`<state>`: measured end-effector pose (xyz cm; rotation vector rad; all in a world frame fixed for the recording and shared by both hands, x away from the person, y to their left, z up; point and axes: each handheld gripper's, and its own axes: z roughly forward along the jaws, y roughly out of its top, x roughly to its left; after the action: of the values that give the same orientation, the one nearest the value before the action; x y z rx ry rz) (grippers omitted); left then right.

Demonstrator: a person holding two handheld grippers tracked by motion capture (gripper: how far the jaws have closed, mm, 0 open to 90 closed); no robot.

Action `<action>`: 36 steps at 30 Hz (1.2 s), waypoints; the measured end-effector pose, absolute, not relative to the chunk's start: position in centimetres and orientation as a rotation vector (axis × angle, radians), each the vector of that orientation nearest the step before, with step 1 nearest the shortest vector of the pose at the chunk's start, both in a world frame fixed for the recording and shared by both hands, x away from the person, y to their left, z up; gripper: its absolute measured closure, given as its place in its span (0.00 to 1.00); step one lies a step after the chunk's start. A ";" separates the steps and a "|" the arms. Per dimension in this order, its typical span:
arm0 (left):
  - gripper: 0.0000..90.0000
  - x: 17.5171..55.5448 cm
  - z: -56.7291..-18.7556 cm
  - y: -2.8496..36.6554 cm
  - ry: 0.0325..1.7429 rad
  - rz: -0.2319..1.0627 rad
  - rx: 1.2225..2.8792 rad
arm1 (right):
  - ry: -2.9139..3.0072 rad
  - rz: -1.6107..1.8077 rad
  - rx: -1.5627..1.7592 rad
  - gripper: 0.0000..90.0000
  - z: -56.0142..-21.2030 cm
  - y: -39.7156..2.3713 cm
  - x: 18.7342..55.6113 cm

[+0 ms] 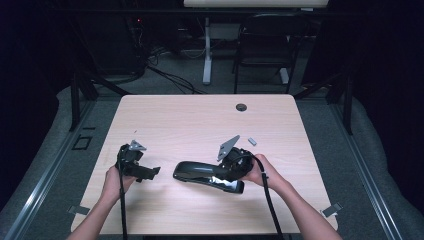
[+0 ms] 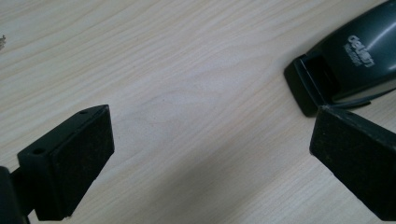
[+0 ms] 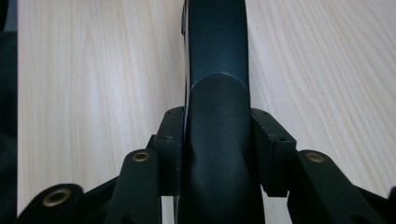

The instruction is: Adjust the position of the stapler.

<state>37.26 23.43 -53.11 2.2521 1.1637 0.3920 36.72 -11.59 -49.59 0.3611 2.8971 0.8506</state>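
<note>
A long black stapler lies on the light wooden table, near the front and a little right of the middle. My right gripper is shut on its right end; in the right gripper view both pads press the sides of the stapler, which runs straight ahead from the right gripper. My left gripper rests to the left, pointing at the stapler's free end. The left gripper is open over bare wood, and the nose of the stapler lies just beyond its right pad.
A small grey piece lies on the table behind my right hand. A round cable hole sits near the far edge. Beyond the table stand a black chair and a white table leg.
</note>
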 end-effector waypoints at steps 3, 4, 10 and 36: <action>0.00 37.2 -53.0 23.3 1.157 0.391 2.251 | 2.918 0.841 0.315 0.66 -49.5 -12.1 36.6; 0.00 37.1 -53.0 23.3 1.158 0.390 2.249 | 2.925 0.841 0.306 0.66 -49.5 -12.2 36.6; 0.00 37.2 -53.2 23.3 1.160 0.384 2.253 | 2.945 0.846 0.252 0.66 -49.5 -12.7 36.9; 0.00 36.9 -52.8 22.4 1.122 0.384 2.259 | 2.999 0.947 0.019 0.66 -49.8 -13.0 36.7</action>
<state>36.88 22.41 -52.81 2.2591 1.1216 0.3836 36.66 -13.02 -49.84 0.0188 2.9994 0.9469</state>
